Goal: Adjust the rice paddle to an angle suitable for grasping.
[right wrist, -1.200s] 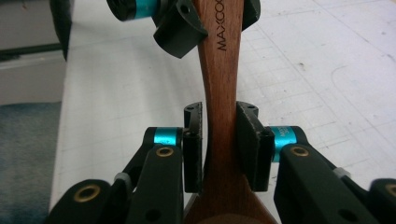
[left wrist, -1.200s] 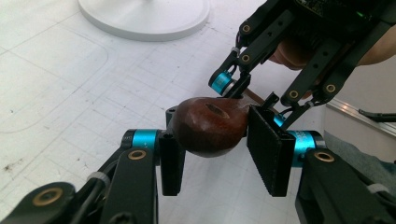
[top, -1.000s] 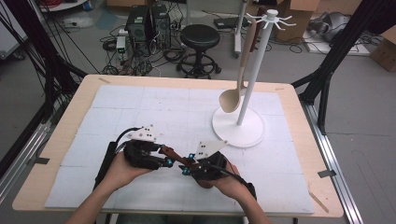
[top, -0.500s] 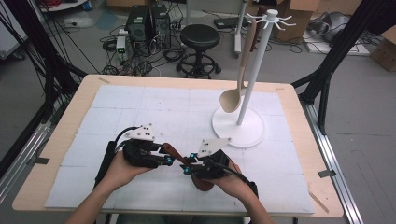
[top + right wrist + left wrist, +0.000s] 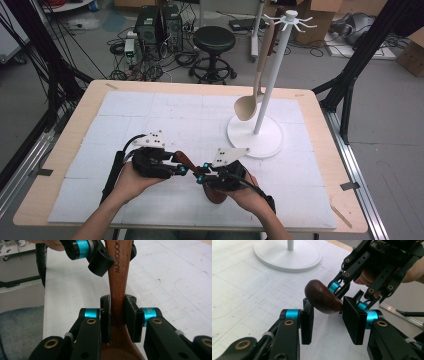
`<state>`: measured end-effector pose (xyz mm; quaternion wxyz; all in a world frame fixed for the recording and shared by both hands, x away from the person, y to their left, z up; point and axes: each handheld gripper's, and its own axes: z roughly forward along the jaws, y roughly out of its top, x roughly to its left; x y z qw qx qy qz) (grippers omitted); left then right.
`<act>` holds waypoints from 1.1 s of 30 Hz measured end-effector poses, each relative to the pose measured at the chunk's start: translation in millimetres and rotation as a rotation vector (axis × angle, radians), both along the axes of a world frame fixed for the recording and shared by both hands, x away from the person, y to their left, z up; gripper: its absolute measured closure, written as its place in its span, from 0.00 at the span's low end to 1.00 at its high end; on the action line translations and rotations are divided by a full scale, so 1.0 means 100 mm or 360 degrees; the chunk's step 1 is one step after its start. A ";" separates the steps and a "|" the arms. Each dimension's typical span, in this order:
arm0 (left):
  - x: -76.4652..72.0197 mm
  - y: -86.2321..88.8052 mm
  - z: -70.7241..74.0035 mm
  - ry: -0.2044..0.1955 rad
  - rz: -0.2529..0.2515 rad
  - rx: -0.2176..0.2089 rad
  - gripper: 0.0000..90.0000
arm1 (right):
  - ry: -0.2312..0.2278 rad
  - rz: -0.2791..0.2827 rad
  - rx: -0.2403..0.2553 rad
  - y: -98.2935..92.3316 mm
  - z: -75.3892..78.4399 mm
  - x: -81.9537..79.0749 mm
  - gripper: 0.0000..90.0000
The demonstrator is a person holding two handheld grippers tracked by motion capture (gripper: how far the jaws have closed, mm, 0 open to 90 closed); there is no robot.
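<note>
Dark wooden spoon (image 5: 117,290), neck clenched in right claw (image 5: 117,318) (jaws closing), handle end between released left claw (image 5: 328,317)

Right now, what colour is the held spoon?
Dark reddish-brown wood; the spoon shows best in the right gripper view.

Spoon (image 5: 186,161) between grippers; stand (image 5: 255,136) behind right
</note>
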<state>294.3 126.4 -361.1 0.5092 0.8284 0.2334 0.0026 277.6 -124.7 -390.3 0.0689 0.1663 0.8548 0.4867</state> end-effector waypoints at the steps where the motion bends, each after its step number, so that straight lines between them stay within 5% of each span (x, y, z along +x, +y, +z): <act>1: 0.00 0.00 0.01 0.0000 -0.0006 -0.0001 0.69 | 0.0007 -0.0005 0.0003 0.00 0.01 -0.01 0.86; 8: -0.02 -0.02 0.11 -0.0002 -0.0065 -0.0053 0.75 | 0.0009 0.0013 0.0082 0.01 0.04 -0.02 0.85; 14: -0.06 -0.05 0.19 -0.0019 -0.0186 -0.0107 0.84 | 0.0056 0.0121 0.0118 -0.04 0.09 0.00 0.80; 21: -0.09 -0.08 0.25 -0.0067 -0.0236 -0.0071 0.85 | 0.0081 0.0181 0.0132 -0.07 0.09 0.03 0.82; 24: -0.09 -0.07 0.26 -0.0082 -0.0208 -0.0057 0.78 | 0.0071 0.0211 0.0126 -0.06 0.09 0.01 0.86; 33: -0.11 0.10 0.24 -0.0141 -0.0122 -0.0036 0.65 | 0.0085 0.0031 0.0220 -0.26 0.12 0.06 0.87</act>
